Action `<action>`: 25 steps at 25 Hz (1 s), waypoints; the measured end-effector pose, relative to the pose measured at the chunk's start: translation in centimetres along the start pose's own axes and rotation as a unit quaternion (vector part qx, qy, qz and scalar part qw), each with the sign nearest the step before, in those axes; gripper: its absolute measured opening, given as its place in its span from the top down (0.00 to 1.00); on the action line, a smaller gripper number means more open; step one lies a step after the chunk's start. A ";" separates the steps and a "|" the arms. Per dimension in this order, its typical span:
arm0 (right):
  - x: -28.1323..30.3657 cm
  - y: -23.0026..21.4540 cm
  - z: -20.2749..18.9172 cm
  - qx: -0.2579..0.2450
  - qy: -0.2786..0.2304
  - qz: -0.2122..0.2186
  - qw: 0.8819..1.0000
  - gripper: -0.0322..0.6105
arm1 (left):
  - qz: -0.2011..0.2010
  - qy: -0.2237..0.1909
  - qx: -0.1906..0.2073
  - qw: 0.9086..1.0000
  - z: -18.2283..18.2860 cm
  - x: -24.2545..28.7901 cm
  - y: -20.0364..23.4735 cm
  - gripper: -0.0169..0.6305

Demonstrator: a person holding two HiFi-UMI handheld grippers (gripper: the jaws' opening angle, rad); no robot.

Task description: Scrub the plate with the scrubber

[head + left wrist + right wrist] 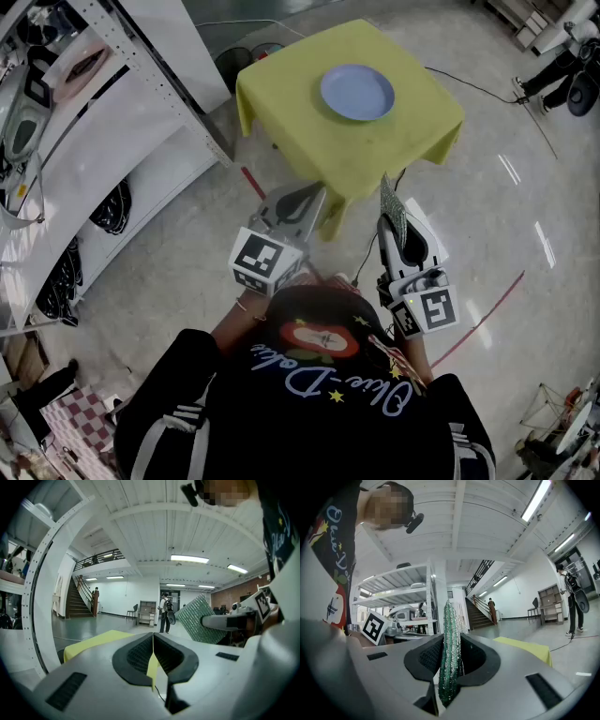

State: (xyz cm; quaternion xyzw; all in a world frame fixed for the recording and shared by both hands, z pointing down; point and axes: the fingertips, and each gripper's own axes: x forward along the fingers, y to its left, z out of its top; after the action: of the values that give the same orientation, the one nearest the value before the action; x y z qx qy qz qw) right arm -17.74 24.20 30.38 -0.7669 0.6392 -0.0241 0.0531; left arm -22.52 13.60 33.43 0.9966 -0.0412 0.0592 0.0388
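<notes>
Holding one scrubber [450,620] in right gripper [397,230], one plate [357,92] on one table [281,103]

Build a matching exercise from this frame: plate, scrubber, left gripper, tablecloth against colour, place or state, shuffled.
Things:
1. plate
2. scrubber
3. left gripper
4. tablecloth

Descriptions:
a. shut, nothing held
b. yellow, beneath the plate
c. blue, lying on the tablecloth
d. green, clamped in the right gripper

Pairs: 1-c; 2-d; 3-a; 4-b
</notes>
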 end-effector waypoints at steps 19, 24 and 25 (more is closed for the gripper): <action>-0.9 -3.4 0.2 0.019 -0.008 -0.013 1.000 0.85 | 0.007 0.009 0.002 1.000 -0.2 2.1 -0.7 0.97; -1.5 -4.9 -0.2 0.030 -0.010 -0.007 0.999 0.85 | 0.019 0.013 0.002 1.000 -0.3 3.1 -1.3 0.97; -1.7 -5.3 -0.2 0.032 -0.009 -0.006 0.999 0.85 | 0.022 0.012 0.003 1.000 -0.3 3.3 -1.6 0.97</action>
State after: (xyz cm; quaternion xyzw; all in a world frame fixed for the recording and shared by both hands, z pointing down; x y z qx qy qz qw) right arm -12.85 26.81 31.26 -0.7689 0.6329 -0.0376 0.0833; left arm -19.20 14.96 34.02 0.9948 -0.0628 0.0725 0.0353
